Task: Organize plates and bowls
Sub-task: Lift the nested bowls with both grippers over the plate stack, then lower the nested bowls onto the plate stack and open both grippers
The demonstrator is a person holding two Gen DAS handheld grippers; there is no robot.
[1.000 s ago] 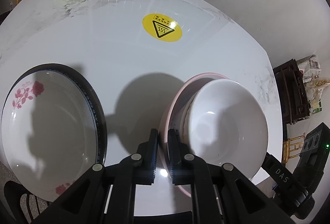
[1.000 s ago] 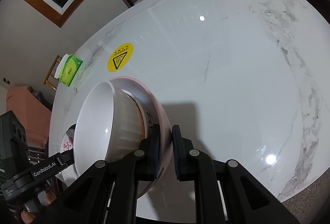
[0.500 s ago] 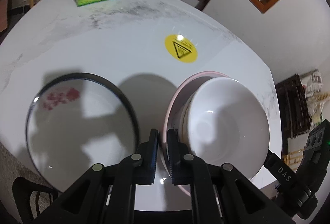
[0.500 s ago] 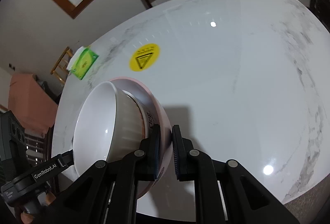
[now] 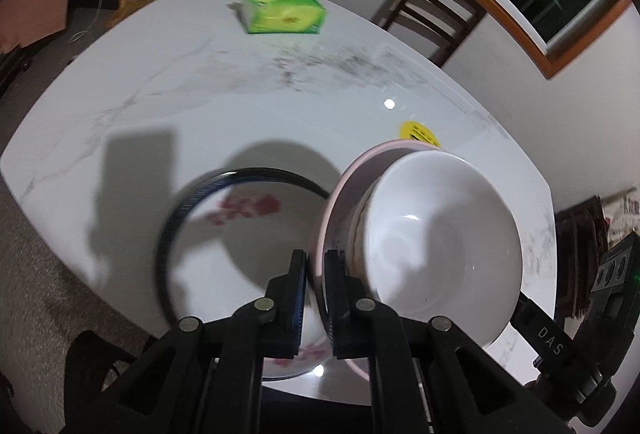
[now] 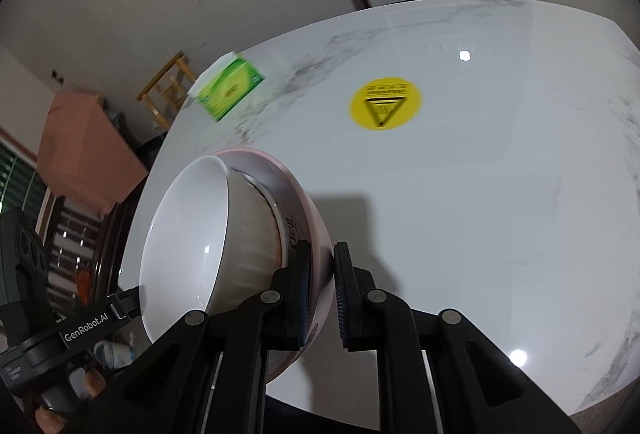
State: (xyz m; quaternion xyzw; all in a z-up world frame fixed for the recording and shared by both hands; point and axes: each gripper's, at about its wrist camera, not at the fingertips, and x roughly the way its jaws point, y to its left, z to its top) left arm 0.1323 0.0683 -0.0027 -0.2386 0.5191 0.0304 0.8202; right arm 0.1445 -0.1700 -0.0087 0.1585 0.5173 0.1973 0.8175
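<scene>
Your pink bowl point(image 5: 340, 194) w/ the white bowl point(image 5: 436, 234) nested inside is held up above the marble table point(image 5: 240, 106), tilted. Left gripper point(image 5: 315, 298) and right gripper point(image 6: 318, 286) each clamp the pink rim, opposite sides. Flowered plate point(image 5: 240, 230) lies on the table just beside; green tissue box point(image 5: 286, 12) sits far back.

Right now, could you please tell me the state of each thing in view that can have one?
Left tool: shut on the pink bowl's rim.
Right tool: shut on the opposite rim.
Pink bowl: held between both tools, off the table, tilted.
White bowl: nested in the pink bowl, empty.
Flowered plate: flat on the table, empty.
Tissue box: on the table, tissue sticking out.
</scene>
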